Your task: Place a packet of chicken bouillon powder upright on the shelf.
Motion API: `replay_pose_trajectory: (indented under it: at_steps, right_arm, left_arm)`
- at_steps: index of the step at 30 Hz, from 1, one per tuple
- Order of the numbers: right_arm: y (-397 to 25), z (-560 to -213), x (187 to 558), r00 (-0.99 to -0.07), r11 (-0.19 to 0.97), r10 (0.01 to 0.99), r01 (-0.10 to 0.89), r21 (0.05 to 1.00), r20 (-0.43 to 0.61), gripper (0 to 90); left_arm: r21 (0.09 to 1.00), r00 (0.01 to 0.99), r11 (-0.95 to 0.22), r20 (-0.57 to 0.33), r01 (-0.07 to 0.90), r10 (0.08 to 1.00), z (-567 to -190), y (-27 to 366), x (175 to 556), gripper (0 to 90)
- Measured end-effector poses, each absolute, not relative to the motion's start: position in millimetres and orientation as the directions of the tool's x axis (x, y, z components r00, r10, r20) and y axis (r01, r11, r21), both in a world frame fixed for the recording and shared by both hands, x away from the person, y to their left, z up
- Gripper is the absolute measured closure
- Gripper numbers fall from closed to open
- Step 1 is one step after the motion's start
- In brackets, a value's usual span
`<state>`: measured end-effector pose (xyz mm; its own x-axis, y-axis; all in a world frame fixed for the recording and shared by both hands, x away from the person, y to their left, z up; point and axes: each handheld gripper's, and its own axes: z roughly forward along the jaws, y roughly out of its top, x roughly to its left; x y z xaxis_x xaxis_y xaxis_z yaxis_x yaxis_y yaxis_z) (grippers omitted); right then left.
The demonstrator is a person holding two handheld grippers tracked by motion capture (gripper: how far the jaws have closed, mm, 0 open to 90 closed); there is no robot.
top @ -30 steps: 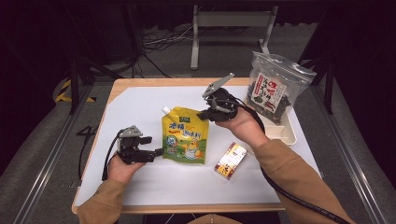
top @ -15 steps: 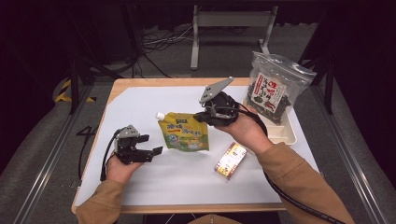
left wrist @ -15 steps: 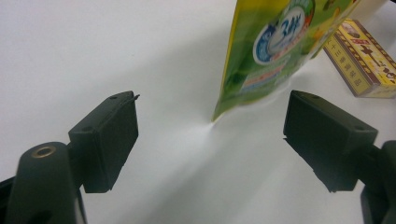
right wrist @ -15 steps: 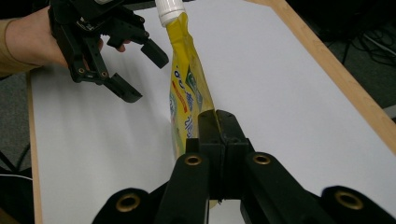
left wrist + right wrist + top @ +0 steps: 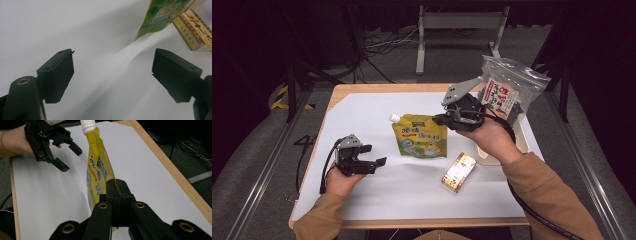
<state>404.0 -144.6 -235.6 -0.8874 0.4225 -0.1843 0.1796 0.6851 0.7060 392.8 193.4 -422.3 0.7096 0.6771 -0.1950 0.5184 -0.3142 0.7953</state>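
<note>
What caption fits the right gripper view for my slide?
Right gripper shut on yellow-green spouted plastic pouch; open left gripper beyond.

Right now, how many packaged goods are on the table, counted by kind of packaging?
Spouted pouch, yellow and green, held by the right gripper: 1
Clear bag with a red and white label, standing in the tray: 1
Small box, lying flat: 1
Total: 3
</note>
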Motion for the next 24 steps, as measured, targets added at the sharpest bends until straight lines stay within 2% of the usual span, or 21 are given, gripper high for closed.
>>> replay_pose_trajectory:
  at_steps: [24]
  right_arm:
    - [-197.3, -200.3, 390.3, -0.837, 0.668, 0.491, 0.184, 0.721, -0.242, 90.0]
  left_arm:
    - [0.804, 0.721, -0.321, -0.181, 0.5, 0.669, -424.3, 192.2, 392.6, 15.8]
